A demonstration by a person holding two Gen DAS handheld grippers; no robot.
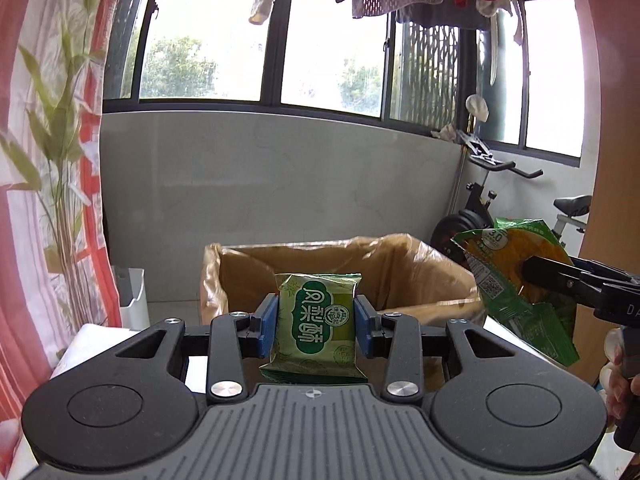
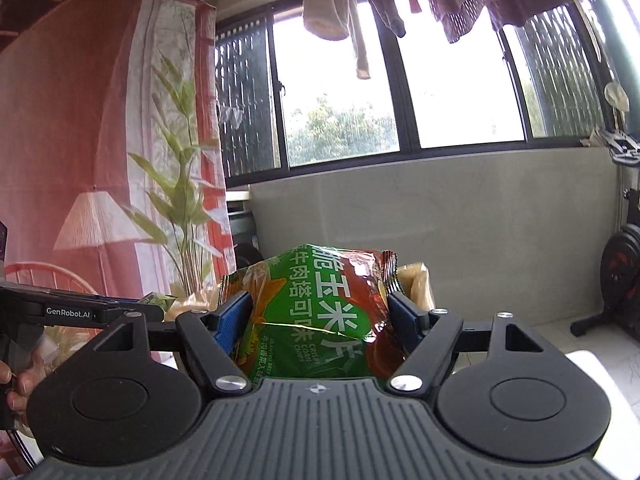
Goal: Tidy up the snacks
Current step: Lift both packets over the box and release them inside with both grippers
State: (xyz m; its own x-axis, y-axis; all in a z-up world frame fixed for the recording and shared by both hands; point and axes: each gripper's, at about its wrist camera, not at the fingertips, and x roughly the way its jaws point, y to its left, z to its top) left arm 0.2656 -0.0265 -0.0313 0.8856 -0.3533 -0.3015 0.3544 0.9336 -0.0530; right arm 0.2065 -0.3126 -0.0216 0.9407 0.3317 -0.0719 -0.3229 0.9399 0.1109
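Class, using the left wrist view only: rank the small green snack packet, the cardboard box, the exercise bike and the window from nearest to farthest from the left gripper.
1. Small green snack packet: held between the left gripper's fingers.
2. Cardboard box: just behind, centre.
3. Exercise bike: right, against the wall.
4. Window: above the wall, rearmost.

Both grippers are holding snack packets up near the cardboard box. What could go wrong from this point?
1. The corn chip bag bulges between the right gripper jaws; a tighter squeeze could crush the chips.
2. The left gripper pinches the small green packet by its sides only, so it may slip.
3. The cardboard box has a loose liner; a packet could catch on its rim.
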